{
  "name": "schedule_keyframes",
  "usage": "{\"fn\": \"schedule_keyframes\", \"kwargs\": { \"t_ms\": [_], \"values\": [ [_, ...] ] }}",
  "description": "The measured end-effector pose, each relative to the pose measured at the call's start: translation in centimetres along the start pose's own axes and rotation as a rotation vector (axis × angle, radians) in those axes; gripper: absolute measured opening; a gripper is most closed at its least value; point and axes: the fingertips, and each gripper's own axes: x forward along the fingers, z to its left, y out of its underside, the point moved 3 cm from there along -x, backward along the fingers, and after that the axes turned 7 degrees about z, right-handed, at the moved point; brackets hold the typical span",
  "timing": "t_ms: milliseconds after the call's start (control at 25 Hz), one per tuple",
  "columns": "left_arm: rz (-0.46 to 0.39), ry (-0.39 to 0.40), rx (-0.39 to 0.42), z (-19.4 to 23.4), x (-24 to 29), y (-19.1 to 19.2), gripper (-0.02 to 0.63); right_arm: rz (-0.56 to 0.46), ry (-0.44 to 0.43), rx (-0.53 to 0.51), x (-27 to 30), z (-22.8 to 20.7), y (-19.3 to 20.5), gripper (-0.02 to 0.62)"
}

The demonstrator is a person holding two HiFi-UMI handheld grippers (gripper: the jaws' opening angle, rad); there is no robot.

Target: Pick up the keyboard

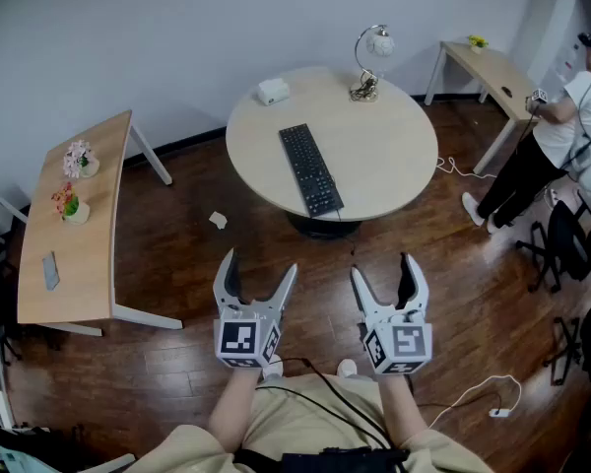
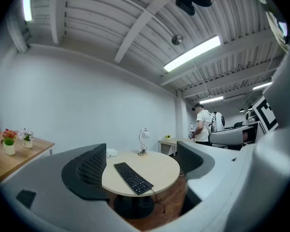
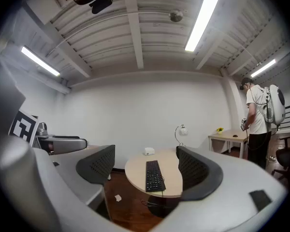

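Observation:
A black keyboard (image 1: pixel 310 168) lies flat on the round beige table (image 1: pixel 394 156), running from the middle toward its near edge. It also shows between the jaws in the left gripper view (image 2: pixel 133 177) and in the right gripper view (image 3: pixel 154 175), still far off. My left gripper (image 1: pixel 256 276) and right gripper (image 1: pixel 386 276) are held side by side over the wooden floor, well short of the table. Both are open with nothing between their fingers.
On the round table stand a small white box (image 1: pixel 272 91) and a curved desk lamp (image 1: pixel 368 62). A long wooden desk (image 1: pixel 74 254) with flower pots is at the left. A person (image 1: pixel 547 146) stands by another desk (image 1: pixel 492 72) at the right. Cables (image 1: pixel 478 394) lie on the floor.

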Motion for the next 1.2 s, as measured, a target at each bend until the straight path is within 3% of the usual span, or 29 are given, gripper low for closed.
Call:
{"fn": "schedule_keyframes", "kwargs": {
  "t_ms": [680, 1080, 1200],
  "values": [
    [-0.005, 0.027, -0.002, 4.0, -2.3, 0.6, 0.436, 0.016, 0.005, -0.014, 0.2, 5.5, 0.7, 0.420],
    [-0.022, 0.068, -0.029, 9.6, -4.5, 1.3, 0.436, 0.031, 0.006, -0.053, 1.7, 12.6, 1.3, 0.420],
    [-0.036, 0.058, 0.008, 10.5, -5.1, 1.1, 0.436, 0.056, -0.002, -0.087, 1.9, 14.5, 1.6, 0.420]
  ]
}}
